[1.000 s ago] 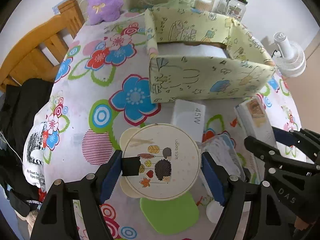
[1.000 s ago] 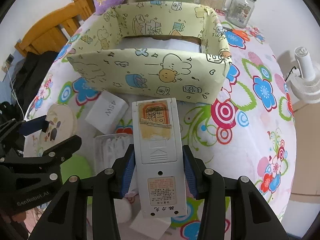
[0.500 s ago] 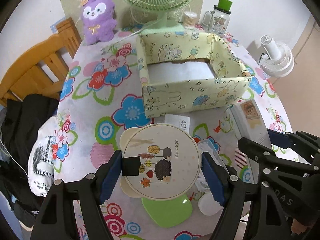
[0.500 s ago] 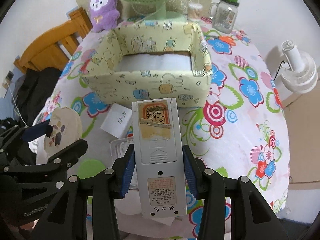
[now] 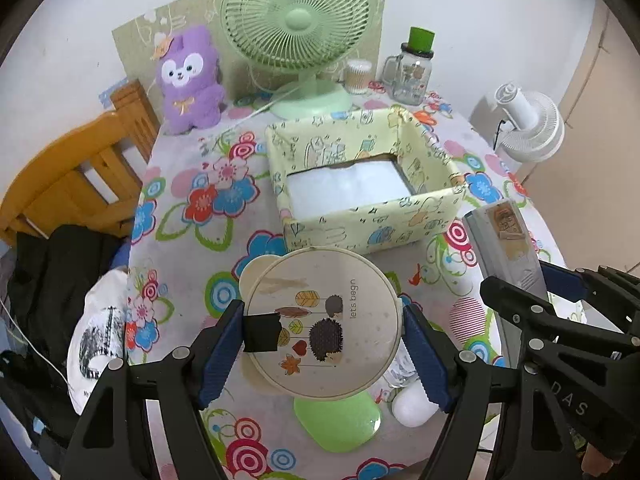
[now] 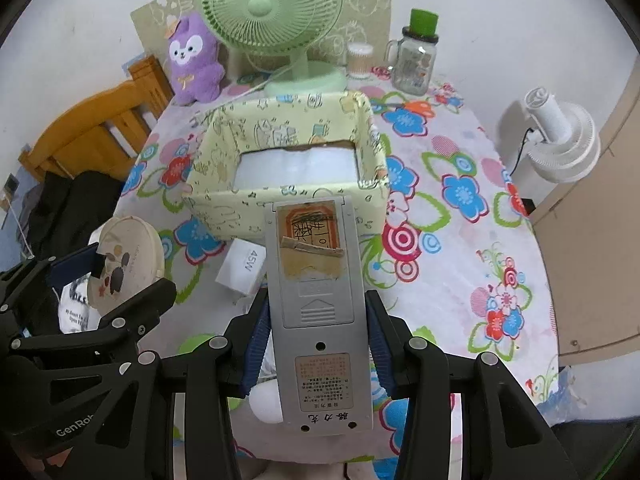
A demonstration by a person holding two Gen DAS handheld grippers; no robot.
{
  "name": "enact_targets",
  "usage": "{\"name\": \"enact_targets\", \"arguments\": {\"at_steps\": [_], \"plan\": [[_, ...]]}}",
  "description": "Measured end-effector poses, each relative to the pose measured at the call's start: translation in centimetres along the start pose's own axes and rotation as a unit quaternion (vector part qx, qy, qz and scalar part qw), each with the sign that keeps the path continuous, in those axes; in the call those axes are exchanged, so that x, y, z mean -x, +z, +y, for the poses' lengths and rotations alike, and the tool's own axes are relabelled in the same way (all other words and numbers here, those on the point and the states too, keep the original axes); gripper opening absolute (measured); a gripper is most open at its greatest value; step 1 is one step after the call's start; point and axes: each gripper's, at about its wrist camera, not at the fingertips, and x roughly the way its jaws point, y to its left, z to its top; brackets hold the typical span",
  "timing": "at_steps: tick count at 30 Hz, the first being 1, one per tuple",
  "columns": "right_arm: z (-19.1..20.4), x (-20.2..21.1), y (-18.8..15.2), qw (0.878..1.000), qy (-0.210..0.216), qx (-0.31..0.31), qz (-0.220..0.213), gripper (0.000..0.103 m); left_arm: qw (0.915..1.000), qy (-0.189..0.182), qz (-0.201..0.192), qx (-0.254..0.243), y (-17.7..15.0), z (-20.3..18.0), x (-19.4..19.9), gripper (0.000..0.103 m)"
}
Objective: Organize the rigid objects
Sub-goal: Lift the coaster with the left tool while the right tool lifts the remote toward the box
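Observation:
My left gripper (image 5: 324,344) is shut on a round cream case (image 5: 322,320) with a hedgehog picture, held above the table. My right gripper (image 6: 316,344) is shut on a grey remote control (image 6: 316,292), back side up. The remote also shows at the right of the left wrist view (image 5: 508,248), and the round case at the left of the right wrist view (image 6: 128,260). A yellow patterned box (image 5: 372,224), open on top with a white lining, stands ahead of both grippers on the floral tablecloth; it also shows in the right wrist view (image 6: 288,200).
On the table below lie a white 45W charger box (image 6: 244,268), a green square item (image 5: 340,420) and a white round item (image 5: 412,404). Behind the box stand a green fan (image 5: 300,24), purple plush (image 5: 188,80), glass jar (image 5: 412,68). A wooden chair (image 5: 80,176) is left, white fan (image 5: 528,124) right.
Both grippers have risen and pulled back with their objects; the box and table now look farther away and the fan and plush have come into view.

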Motion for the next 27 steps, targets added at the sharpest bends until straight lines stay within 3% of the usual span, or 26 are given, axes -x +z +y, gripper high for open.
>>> {"name": "enact_targets", "arguments": {"at_steps": [12, 27], "plan": [[-0.7, 1.4, 1.2, 1.0, -0.002, -0.005, -0.018, 0.048, 0.9997, 0.001, -0.023, -0.009, 1.8, -0.7, 1.1, 0.079], [-2.0, 0.0, 5.9, 1.0, 0.013, 0.012, -0.019, 0.048, 0.9993, 0.021, -0.032, 0.0, 5.7, -1.0, 0.0, 0.079]]}}
